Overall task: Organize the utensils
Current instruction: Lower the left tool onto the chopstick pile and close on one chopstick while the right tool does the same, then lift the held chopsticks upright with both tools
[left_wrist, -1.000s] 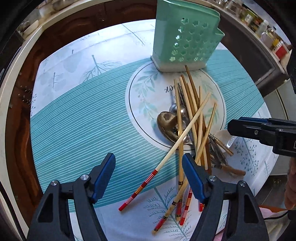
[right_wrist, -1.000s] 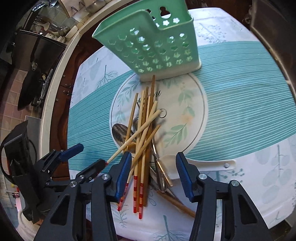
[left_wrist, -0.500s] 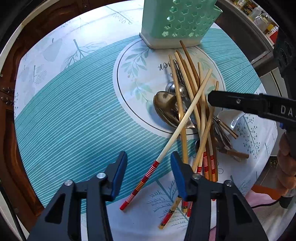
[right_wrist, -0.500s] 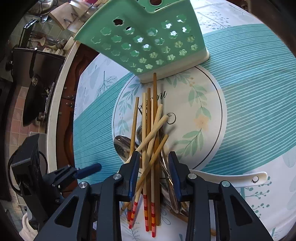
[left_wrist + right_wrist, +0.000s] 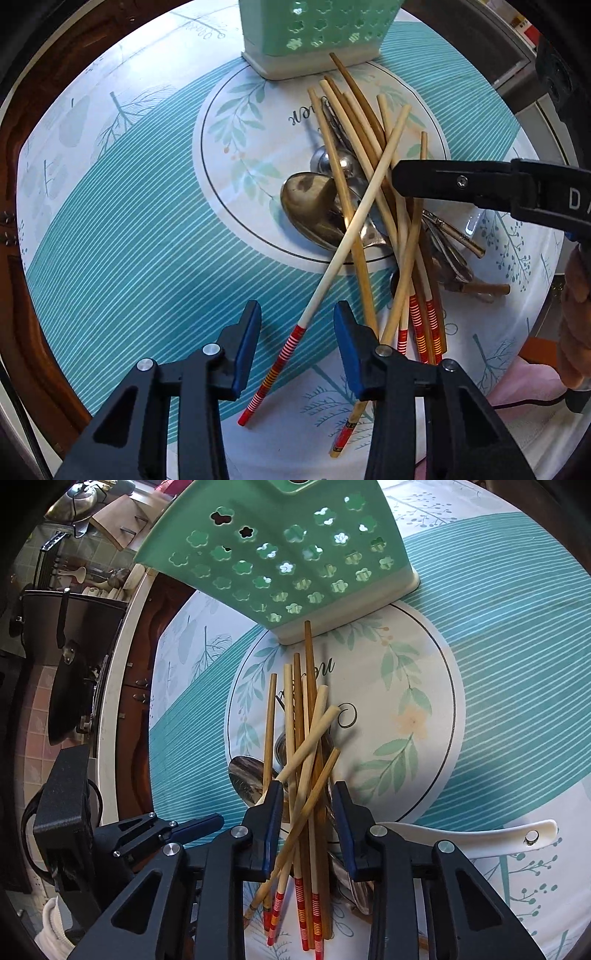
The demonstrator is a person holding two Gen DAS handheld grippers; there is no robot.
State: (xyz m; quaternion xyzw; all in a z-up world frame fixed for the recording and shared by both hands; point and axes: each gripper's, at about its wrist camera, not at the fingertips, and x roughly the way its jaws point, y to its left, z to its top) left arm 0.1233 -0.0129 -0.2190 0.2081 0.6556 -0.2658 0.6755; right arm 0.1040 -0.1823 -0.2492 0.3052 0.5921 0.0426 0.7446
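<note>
A heap of wooden chopsticks (image 5: 369,177) with red-striped ends lies over metal spoons (image 5: 314,210) on the teal and white tablecloth (image 5: 129,206). A mint green utensil holder (image 5: 317,33) stands behind it. My left gripper (image 5: 297,332) is open, its jaws on either side of the striped end of one pale chopstick (image 5: 288,350). My right gripper (image 5: 308,808) is open, low over the heap, with several chopsticks (image 5: 306,775) between its jaws. The holder also shows in the right wrist view (image 5: 280,554).
A white ceramic spoon (image 5: 480,840) lies right of the heap. A brown-handled utensil (image 5: 480,288) sticks out at the heap's right side. A kitchen counter with a dark pot (image 5: 74,635) is beyond the table's left edge. My left gripper shows in the right wrist view (image 5: 199,823).
Both grippers moved forward and down to the heap and narrowed their jaws. The right gripper's jaws now straddle several chopsticks; the left gripper's jaws straddle the striped end of one.
</note>
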